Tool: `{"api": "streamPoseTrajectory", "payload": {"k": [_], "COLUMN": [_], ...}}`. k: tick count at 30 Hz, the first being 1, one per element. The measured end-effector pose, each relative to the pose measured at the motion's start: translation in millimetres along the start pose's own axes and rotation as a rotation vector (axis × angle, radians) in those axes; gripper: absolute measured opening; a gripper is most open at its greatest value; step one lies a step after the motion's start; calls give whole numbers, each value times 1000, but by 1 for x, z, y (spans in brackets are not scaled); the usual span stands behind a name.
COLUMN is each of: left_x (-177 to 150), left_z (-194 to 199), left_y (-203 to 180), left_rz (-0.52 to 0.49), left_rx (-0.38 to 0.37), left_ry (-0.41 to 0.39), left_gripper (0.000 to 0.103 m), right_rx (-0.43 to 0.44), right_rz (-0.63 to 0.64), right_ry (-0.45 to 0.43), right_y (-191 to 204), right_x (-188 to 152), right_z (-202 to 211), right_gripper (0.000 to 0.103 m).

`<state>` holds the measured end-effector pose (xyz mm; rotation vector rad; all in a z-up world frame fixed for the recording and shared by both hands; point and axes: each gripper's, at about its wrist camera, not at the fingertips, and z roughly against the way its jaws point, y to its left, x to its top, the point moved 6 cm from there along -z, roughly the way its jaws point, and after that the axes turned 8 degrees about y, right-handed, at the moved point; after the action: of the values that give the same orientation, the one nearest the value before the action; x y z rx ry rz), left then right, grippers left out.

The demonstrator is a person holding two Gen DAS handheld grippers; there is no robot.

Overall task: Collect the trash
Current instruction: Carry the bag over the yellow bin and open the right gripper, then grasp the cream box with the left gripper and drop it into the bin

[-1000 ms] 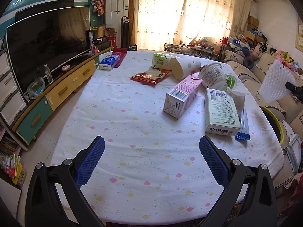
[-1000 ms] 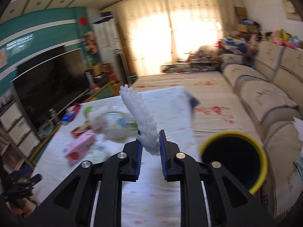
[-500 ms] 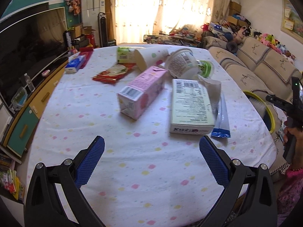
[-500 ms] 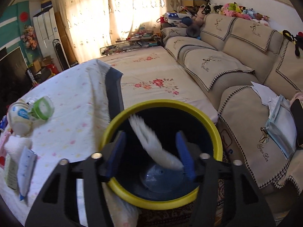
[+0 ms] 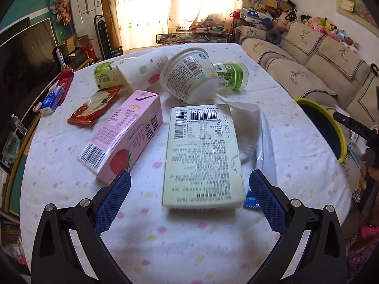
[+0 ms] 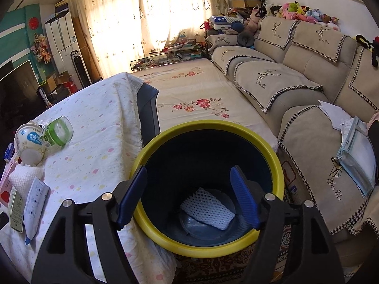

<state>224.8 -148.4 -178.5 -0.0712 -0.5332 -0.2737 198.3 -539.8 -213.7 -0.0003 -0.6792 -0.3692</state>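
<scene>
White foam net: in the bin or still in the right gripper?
In the bin. The white foam net lies flat on the bottom of the yellow-rimmed bin; the right gripper is opening above it, with nothing between its jaws.

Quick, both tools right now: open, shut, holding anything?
Left tool: open, empty, pale box lying between its fingers.
Right tool: jaws opening, empty; foam net lies in the bin.

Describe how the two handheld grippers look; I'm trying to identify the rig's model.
Both look alike. The left gripper and the right gripper each have two black, angular plastic arms with silver screw heads, ending in blue fingers whose pads carry a fine grid texture. No cables or markings show. A pink patterned garment appears at the picture's edge.
</scene>
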Motion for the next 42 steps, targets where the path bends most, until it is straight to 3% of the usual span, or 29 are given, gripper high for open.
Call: {"api": "streamPoseTrajectory", "payload": {"k": [13, 16, 18, 20, 24, 32, 37, 42], "left_x": [29, 32, 33, 33, 28, 23, 27, 39], "left_z": [-39, -43, -45, -45, -32, 26, 50, 53], "left_y": [-1, 0, 0, 1, 3, -4, -35, -91], "left_rz": [3, 8, 18, 27, 42, -1, -59, -143], "left_rx": [8, 9, -8, -11, -24, -3, -52, -123], "left_ry": [58, 69, 80, 90, 80, -16, -52, -58], "left_gripper": [99, 91, 78, 72, 72, 72, 72, 72], "right_rx": [27, 29, 31, 33, 43, 55, 43, 0], "right_rz": [-9, -15, -20, -22, -23, -30, -46, -72], "right_ry": [35, 36, 36, 37, 33, -8, -42, -78], "right_y": [5, 3, 2, 1, 2, -2, -15, -41], "right_x": [-2, -1, -1, -1, -2, 0, -2, -8], "right_z": [-16, -17, -17, -17, -13, 5, 22, 39], "right_gripper": [70, 70, 70, 70, 70, 70, 70, 73]}}
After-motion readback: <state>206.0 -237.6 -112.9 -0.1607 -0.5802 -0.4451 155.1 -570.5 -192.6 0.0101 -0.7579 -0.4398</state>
